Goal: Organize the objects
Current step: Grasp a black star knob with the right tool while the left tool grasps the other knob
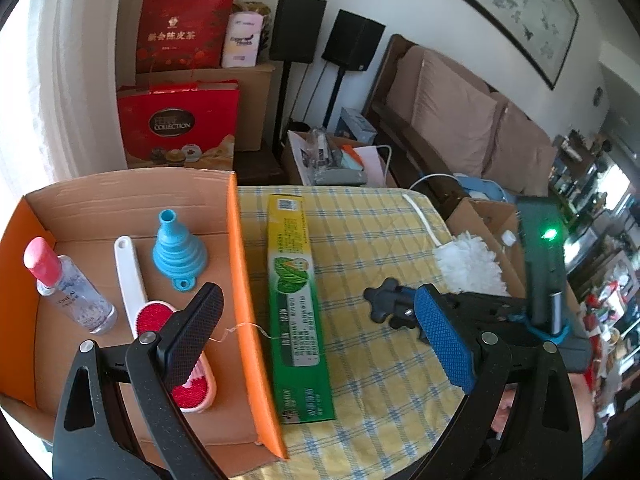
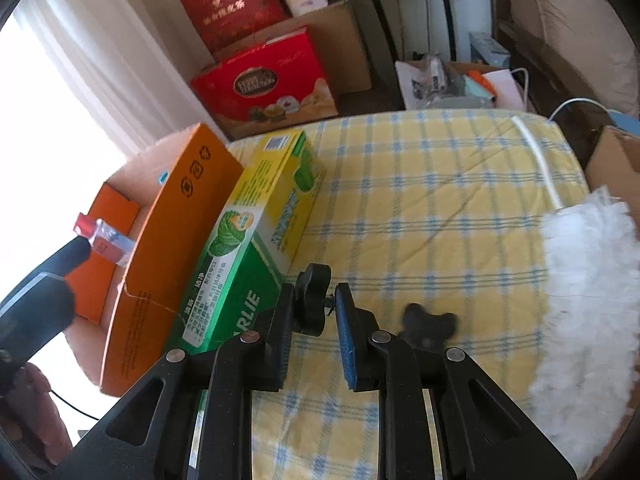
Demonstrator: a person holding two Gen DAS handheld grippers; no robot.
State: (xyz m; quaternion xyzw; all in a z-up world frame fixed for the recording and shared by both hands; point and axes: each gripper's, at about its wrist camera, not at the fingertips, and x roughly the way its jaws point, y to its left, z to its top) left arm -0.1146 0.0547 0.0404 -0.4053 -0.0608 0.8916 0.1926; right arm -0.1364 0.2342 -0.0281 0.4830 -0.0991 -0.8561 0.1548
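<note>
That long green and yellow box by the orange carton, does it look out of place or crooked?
Yes. The green and yellow box sits outside the orange carton, tilted, leaning against its wall, while the bottle, brush and blue funnel lie inside.

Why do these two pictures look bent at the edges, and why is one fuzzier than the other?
Both are fisheye views, so straight edges bow and the corners go black. The left wrist view is sharp: print on the green box reads clearly. The right wrist view is smeared, most on the white duster and the black knob on the cloth. The window is blown out white.
</note>
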